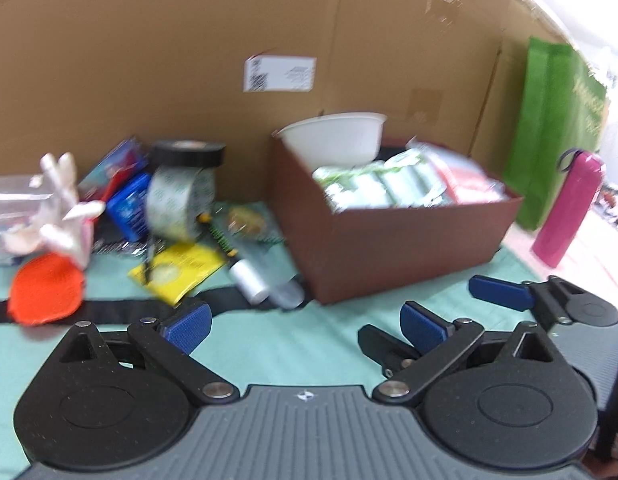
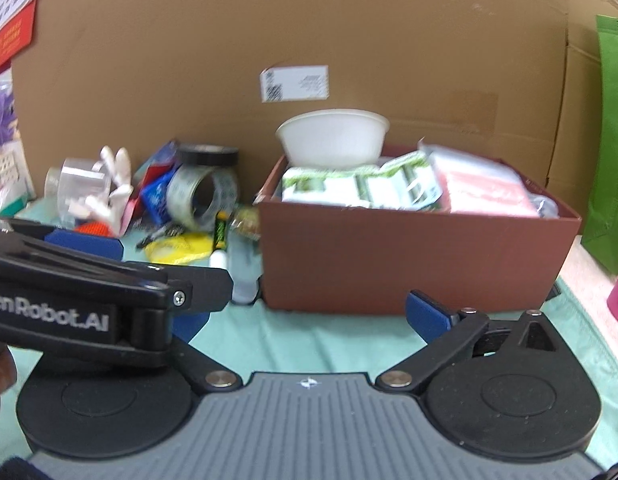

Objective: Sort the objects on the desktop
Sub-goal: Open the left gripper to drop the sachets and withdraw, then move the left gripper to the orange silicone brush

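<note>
A brown box [image 1: 409,248] [image 2: 413,256] stands on the green mat and holds a white bowl [image 1: 333,136] [image 2: 333,134], green-white packets [image 1: 373,186] and a pink packet [image 2: 485,190]. Left of it lies a pile: clear tape roll [image 1: 177,204] [image 2: 201,196], black tape roll [image 1: 189,152], yellow packet [image 1: 181,268], orange pad [image 1: 45,294], white bottle [image 1: 249,286]. My left gripper [image 1: 305,328] is open and empty, in front of the box. My right gripper [image 2: 305,320] is open and empty, and also shows in the left wrist view [image 1: 449,308].
A cardboard wall [image 1: 269,40] closes the back. A pink bottle [image 1: 569,208] and a green bag [image 1: 557,128] stand to the right. A white rabbit figure [image 1: 65,208] and a clear plastic box [image 1: 17,204] sit at the far left.
</note>
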